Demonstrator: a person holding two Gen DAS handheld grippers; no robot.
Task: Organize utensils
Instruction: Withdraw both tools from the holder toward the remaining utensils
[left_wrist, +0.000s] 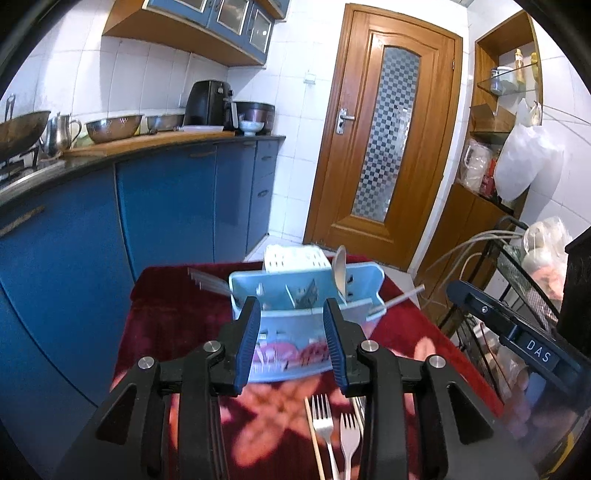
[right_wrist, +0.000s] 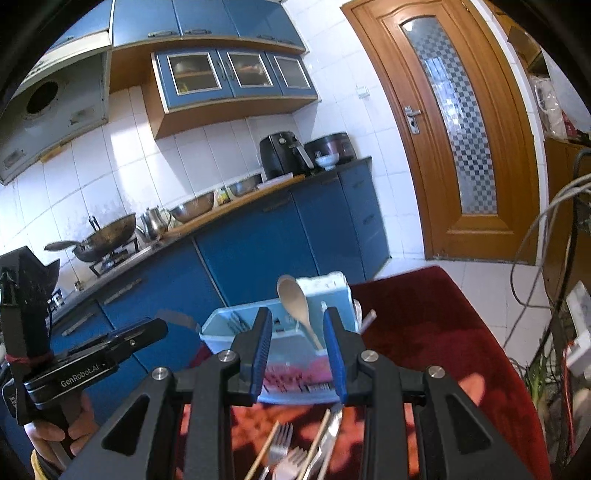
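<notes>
- Light-blue plastic utensil caddy (left_wrist: 295, 325) w/ divider slots & pink print on its front wall stands upright on the tabletop (left_wrist: 413, 332), which is covered w/ a dark-red patterned cloth; caddy sits toward the far edge, about mid-width.
- Pale wooden spoon (right_wrist: 297, 308) leans in a right-hand slot of the caddy, bowl up.
- Some metal tines (left_wrist: 205, 281) stick out over the caddy's left rim; a thin grey rod-like handle (left_wrist: 400, 297) pokes out on its right side. Can't tell what either piece is.
- Near edge of the tabletop: two silver metal forks (left_wrist: 334, 432) lie side by side, tines pointing toward the caddy, w/ a light wooden chopstick (left_wrist: 314, 435) just left of them. Right wrist view shows more cutlery in that pile, too blurred to sort.
- Left hand-held gripper (left_wrist: 291, 343): black w/ blue ribbed pads, jaws partly apart, nothing between them; it hangs above the cloth btwn forks & caddy.
- Right hand-held gripper (right_wrist: 297, 358): same build, jaws partly apart, empty; above the near cutlery, facing the caddy.
- A person's hand (right_wrist: 55, 428) grips the left tool's handle at the lower left of the right wrist view.
</notes>
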